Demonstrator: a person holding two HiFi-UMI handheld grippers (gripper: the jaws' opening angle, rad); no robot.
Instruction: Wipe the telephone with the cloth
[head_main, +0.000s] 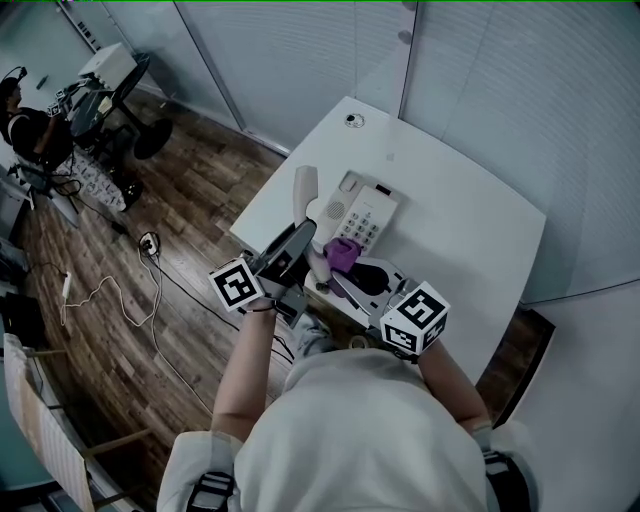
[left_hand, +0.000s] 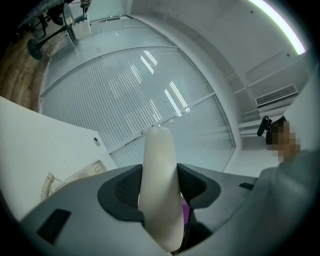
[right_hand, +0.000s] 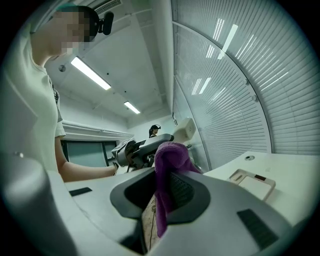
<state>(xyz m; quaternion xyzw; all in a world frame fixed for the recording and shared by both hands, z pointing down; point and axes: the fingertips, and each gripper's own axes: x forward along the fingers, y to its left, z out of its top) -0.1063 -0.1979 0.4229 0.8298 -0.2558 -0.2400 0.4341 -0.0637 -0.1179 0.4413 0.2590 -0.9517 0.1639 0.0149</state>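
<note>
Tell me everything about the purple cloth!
The cloth is purple and looks soft and fuzzy, like a little towel. It is bunched up and pinched between the fingers of the right gripper, one end poking up and the rest hanging down. It is held close to the telephone on the white table.

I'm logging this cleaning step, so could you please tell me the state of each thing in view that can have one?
Handset: lifted off the base, clamped in the left gripper.
Base: on the table, without its handset.
Cloth: bunched, pinched in the right gripper.
Left gripper: shut on the handset.
Right gripper: shut on the cloth.
</note>
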